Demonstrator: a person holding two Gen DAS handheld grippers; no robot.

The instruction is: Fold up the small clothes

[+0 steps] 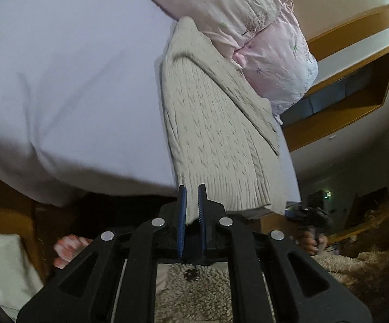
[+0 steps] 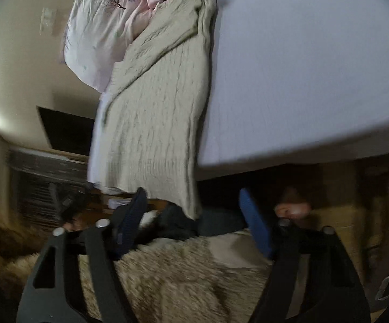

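Note:
A cream cable-knit sweater (image 1: 216, 123) lies lengthwise on the pale bed sheet (image 1: 68, 80), its ribbed hem hanging over the bed's near edge. My left gripper (image 1: 191, 191) is shut on the hem's corner, which runs down between the blue pads. In the right wrist view the sweater (image 2: 162, 113) shows folded narrow along the sheet (image 2: 302, 67). My right gripper (image 2: 194, 202) is open, its blue pads wide apart just below the hanging hem corner, holding nothing.
A pink flowered pillow (image 1: 264, 35) lies at the sweater's far end and also shows in the right wrist view (image 2: 100, 32). A fleecy beige garment (image 2: 167, 269) is under both grippers. Wooden wall shelf (image 1: 342, 94) at right. Dark gap under the bed.

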